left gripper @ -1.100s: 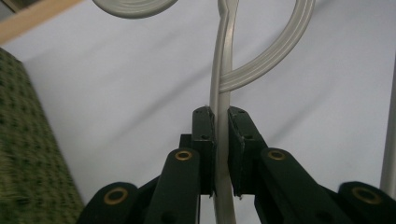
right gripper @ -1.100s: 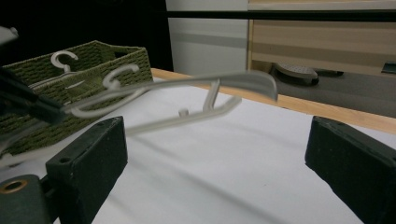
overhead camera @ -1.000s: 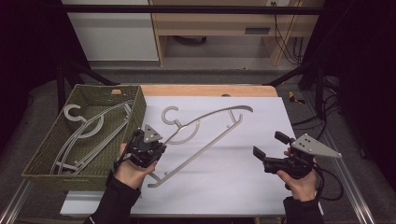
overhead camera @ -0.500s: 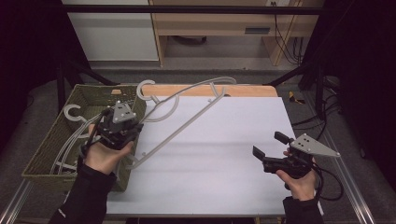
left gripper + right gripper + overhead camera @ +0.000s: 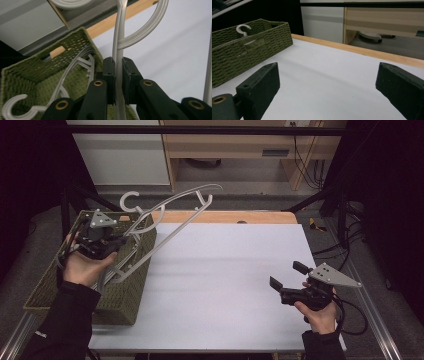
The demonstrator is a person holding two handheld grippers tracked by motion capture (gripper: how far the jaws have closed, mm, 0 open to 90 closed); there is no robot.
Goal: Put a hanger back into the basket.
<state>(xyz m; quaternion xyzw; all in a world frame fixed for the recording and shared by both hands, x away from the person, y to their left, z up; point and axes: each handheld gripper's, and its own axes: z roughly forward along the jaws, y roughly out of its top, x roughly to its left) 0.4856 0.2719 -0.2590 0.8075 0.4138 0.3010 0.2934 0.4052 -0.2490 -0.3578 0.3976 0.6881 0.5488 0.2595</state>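
Observation:
My left gripper is shut on a grey plastic hanger and holds it in the air above the green woven basket at the table's left. The hanger slants up and right, its hook toward the back. In the left gripper view the jaws pinch the hanger's thin bar between their pads. Another grey hanger lies inside the basket. My right gripper rests low at the table's front right. It is open with nothing between its jaws.
The white tabletop stretches between the two grippers, with a wooden strip along its far edge. In the right gripper view the basket stands far left with a hanger hook poking above its rim. Wooden furniture stands behind the table.
My left gripper has carried the hanger up and to the left, from the white tabletop to above the basket. The right gripper has stayed where it was.

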